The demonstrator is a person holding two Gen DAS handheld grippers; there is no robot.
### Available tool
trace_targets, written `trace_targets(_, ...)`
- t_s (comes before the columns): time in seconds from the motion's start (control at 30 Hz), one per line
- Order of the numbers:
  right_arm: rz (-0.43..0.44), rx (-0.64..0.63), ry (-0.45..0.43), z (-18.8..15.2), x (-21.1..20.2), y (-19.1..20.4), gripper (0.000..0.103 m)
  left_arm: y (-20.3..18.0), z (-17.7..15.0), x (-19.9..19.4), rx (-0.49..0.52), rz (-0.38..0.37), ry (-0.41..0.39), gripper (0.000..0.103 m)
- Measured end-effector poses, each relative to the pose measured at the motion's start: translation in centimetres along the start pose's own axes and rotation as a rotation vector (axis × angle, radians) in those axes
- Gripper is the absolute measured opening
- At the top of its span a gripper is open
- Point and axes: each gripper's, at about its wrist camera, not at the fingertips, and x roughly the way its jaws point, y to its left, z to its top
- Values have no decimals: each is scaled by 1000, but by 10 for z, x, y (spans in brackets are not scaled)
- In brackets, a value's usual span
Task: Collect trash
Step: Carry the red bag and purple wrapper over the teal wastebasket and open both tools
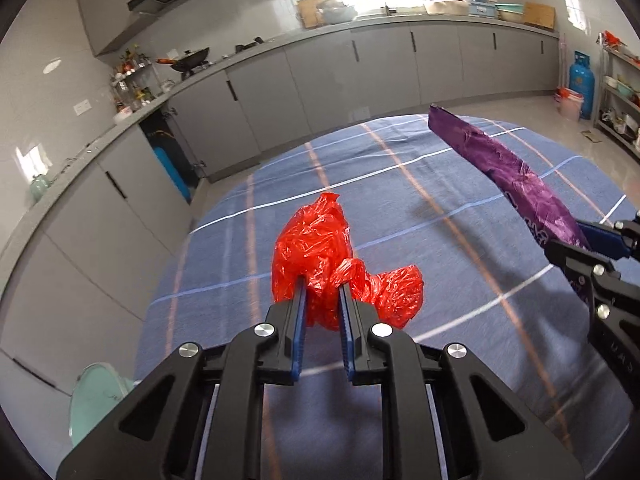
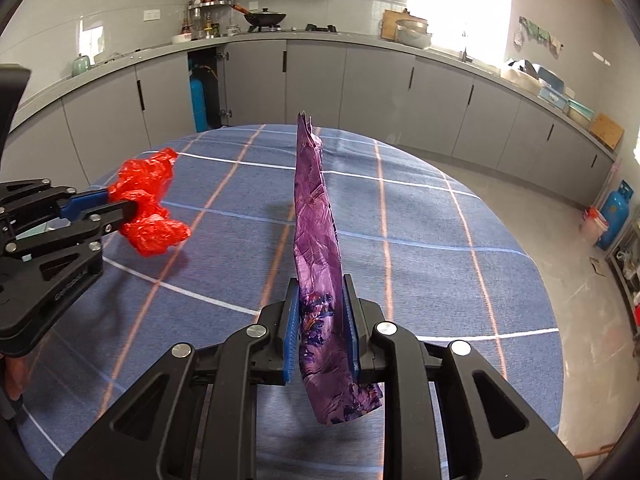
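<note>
My left gripper (image 1: 323, 292) is shut on a crumpled red plastic bag (image 1: 320, 252) and holds it above the blue checked tablecloth (image 1: 400, 208). The bag also shows in the right wrist view (image 2: 150, 204), clamped in the left gripper (image 2: 120, 210). My right gripper (image 2: 320, 304) is shut on a long purple snack wrapper (image 2: 316, 224) that sticks up and away from the jaws, above the cloth (image 2: 420, 240). In the left wrist view the wrapper (image 1: 508, 168) reaches in from the right, held by the right gripper (image 1: 576, 240).
A round table with the blue cloth fills the foreground. Grey kitchen cabinets (image 1: 360, 72) and a worktop run behind it. A pale green round object (image 1: 96, 396) sits low at the table's left. A blue gas cylinder (image 2: 614, 212) stands on the floor at right.
</note>
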Motion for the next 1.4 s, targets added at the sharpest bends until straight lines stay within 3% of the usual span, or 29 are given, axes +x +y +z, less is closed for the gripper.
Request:
trace_targets(0.9,179,-222,-46,3,-28,134,21,101,-79,-65,-145,225,17,15)
trace_targets(1.4,271,-318,-81,9,-39,182,21,152,-113,-84,-237,335,37,15)
